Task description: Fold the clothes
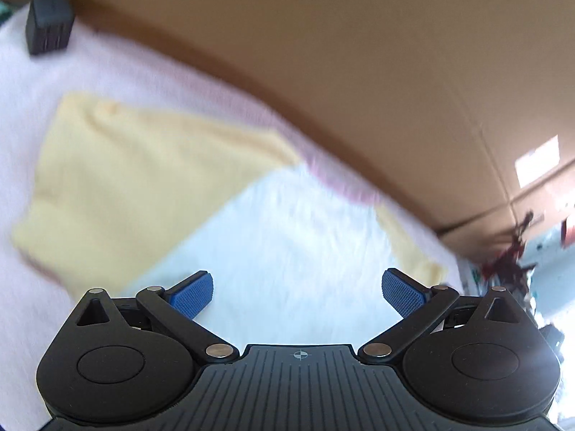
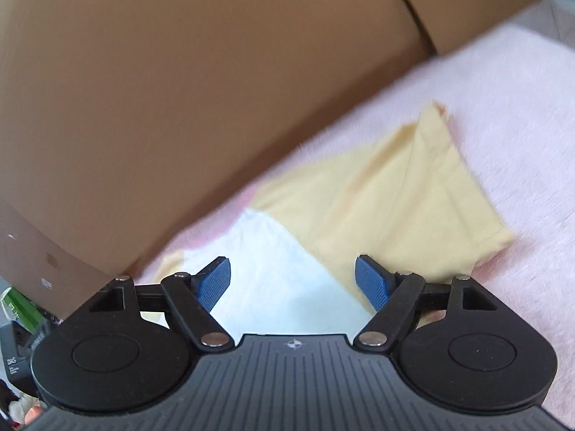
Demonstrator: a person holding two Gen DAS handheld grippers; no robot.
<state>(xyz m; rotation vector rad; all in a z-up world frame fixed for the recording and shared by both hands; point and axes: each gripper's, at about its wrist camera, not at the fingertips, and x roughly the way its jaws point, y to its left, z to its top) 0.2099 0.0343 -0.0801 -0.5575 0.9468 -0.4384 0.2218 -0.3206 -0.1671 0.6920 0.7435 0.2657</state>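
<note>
**Fingers spread, nothing grabbed**

Both sets of fingers stand wide and empty. Left gripper [image 1: 297, 291] hovers over the white-and-yellow garment [image 1: 143, 179] lying flat on the pink blanket [image 1: 107, 72]; right gripper [image 2: 293, 280] lines up alongside, probably to pinch an edge.

**Two grippers, both wide apart**

The black left gripper with blue pads [image 1: 298, 294] tips down toward twelve o'clock, its jaws spread wide with nothing pinched. The black right gripper with blue pads [image 2: 293, 282] does the same.
</note>
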